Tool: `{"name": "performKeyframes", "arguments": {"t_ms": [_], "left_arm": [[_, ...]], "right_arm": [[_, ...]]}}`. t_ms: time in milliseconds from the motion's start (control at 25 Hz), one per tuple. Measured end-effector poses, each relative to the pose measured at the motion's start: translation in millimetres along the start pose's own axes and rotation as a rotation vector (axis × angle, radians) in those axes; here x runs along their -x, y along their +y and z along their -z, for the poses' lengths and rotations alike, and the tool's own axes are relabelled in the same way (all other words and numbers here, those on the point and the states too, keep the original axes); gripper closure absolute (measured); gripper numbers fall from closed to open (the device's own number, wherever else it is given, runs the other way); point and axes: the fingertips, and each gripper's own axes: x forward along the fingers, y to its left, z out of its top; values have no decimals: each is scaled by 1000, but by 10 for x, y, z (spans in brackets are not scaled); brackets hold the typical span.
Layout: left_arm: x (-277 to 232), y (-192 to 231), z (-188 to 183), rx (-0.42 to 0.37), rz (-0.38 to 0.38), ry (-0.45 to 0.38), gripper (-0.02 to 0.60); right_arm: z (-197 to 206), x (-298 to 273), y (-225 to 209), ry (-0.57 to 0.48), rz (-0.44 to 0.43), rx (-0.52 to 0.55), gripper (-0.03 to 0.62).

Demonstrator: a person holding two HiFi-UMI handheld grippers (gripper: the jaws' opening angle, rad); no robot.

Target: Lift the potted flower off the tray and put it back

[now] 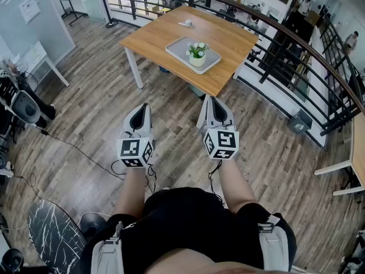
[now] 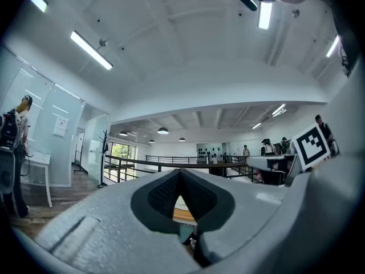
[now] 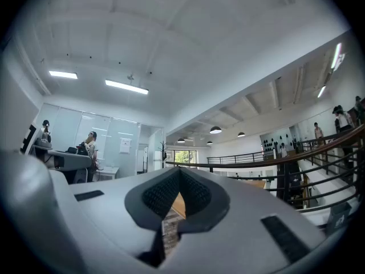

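Observation:
The potted flower (image 1: pixel 197 54), white blooms in a pale pot, stands on a grey tray (image 1: pixel 178 45) on the wooden table (image 1: pixel 165 36), far ahead in the head view. My left gripper (image 1: pixel 144 107) and right gripper (image 1: pixel 210 100) hover side by side over the plank floor, well short of the table. They point toward it, roughly level. In the left gripper view the left gripper's (image 2: pixel 180 173) dark pads meet at the tip with nothing between them. The right gripper (image 3: pixel 180 173) looks the same in its own view, shut and empty. A sliver of wooden tabletop (image 2: pixel 181 213) shows below the left pads.
A curved black railing (image 1: pixel 296 50) runs behind and to the right of the table. A small white object (image 1: pixel 187 23) lies at the table's far side. A white desk (image 1: pixel 40 59), a chair (image 1: pixel 23 107) and floor cables (image 1: pixel 74 147) are at the left. A bin (image 1: pixel 300 121) stands by the railing.

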Motion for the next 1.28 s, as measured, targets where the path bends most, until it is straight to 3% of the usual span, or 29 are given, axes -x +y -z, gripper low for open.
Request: {"name": "performKeyframes", "arguments": {"t_ms": [520, 960, 1280], "left_arm": [[154, 153, -13, -19, 29, -4, 571], [231, 374, 60, -33, 110, 6, 571], [122, 440, 133, -27, 138, 3, 570]], "right_arm": [[11, 12, 337, -7, 29, 20, 595], [95, -2, 705, -9, 89, 42, 595], [195, -67, 568, -13, 161, 30, 595]]}}
